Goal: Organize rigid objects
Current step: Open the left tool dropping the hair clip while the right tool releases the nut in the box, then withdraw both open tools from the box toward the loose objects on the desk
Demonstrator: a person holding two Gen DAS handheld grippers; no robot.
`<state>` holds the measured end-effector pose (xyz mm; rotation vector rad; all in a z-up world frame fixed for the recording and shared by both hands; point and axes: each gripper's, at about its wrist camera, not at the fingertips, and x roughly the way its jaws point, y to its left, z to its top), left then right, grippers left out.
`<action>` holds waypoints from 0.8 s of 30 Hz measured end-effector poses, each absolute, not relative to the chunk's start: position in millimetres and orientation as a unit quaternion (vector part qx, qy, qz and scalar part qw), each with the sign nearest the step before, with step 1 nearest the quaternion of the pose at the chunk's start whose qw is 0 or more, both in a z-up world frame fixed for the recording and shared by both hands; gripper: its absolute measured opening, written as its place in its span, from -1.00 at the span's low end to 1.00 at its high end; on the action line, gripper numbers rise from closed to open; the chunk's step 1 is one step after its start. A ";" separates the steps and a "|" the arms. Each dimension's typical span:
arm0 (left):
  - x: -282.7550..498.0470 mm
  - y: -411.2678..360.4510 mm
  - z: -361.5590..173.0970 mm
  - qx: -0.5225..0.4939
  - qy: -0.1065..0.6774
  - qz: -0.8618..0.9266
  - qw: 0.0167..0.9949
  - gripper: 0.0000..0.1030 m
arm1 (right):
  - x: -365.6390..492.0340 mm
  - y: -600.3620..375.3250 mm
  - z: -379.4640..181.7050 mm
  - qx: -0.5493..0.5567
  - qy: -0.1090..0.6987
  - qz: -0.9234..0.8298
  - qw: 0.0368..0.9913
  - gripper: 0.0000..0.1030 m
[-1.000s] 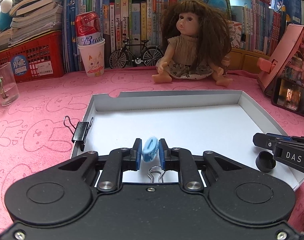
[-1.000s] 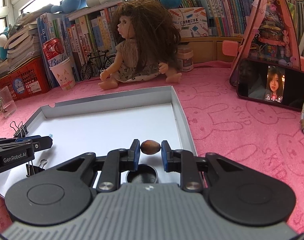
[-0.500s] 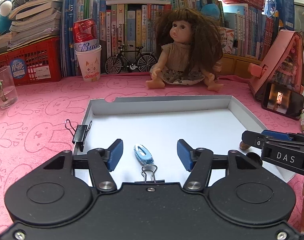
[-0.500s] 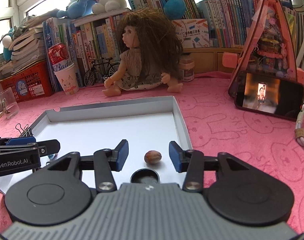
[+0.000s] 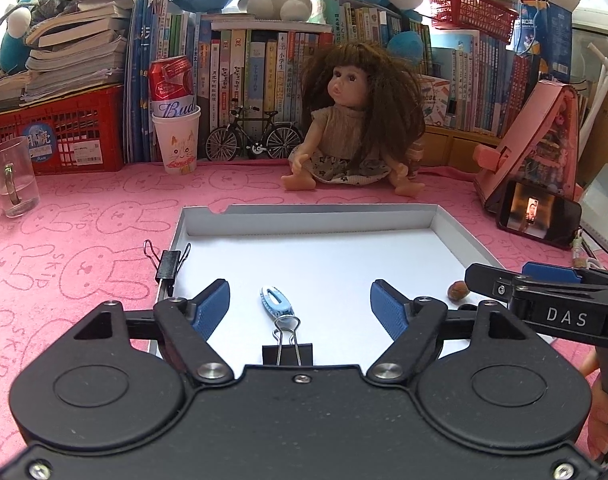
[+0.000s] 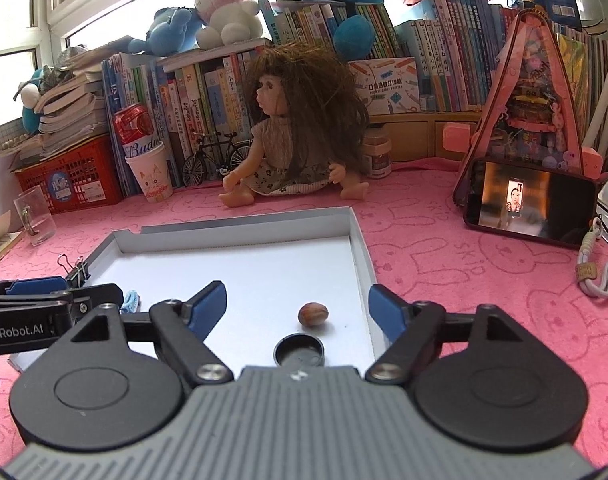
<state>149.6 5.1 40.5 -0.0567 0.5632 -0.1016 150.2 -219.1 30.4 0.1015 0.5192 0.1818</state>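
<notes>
A shallow white tray (image 5: 304,216) (image 6: 359,248) lies on the pink cloth. In the left wrist view a light blue clip (image 5: 275,301) rests on the tray floor, with a black binder clip (image 5: 287,350) just behind it. My left gripper (image 5: 300,304) hovers above them, its jaws still opening, touching nothing. In the right wrist view a brown nut (image 6: 313,313) and a black round cap (image 6: 299,352) sit near the tray's right wall. My right gripper (image 6: 298,306) is over them, jaws opening, nothing between the pads.
Another black binder clip (image 5: 168,261) (image 6: 76,270) grips the tray's left rim. A doll (image 5: 353,120), a toy bicycle (image 5: 254,136), a cup holding a can (image 5: 175,136), a glass mug (image 5: 12,178), a red crate (image 5: 64,128) and a phone (image 5: 537,216) surround the tray.
Both grippers opened wide and drew back upward. The blue clip dropped from the left jaws onto the tray, and the nut dropped from the right jaws onto the tray.
</notes>
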 end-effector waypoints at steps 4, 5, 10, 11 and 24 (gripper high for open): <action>139.6 6.8 42.1 -0.031 0.278 -0.053 0.959 0.49 | 143.8 -219.9 34.2 0.052 0.253 0.095 0.961 0.69; 137.4 7.5 42.4 -0.032 0.278 -0.053 0.959 0.49 | 141.5 -220.0 34.9 0.052 0.253 0.097 0.961 0.69; 125.0 10.1 44.5 -0.034 0.275 -0.056 0.959 0.49 | 129.4 -218.5 37.3 0.044 0.247 0.103 0.962 0.72; 122.6 10.6 45.1 -0.034 0.274 -0.056 0.959 0.49 | 127.0 -218.3 37.7 0.042 0.246 0.105 0.963 0.73; 85.4 12.4 44.1 -0.027 0.265 -0.065 0.962 0.50 | 94.7 -220.3 36.8 0.027 0.236 0.120 0.964 0.74</action>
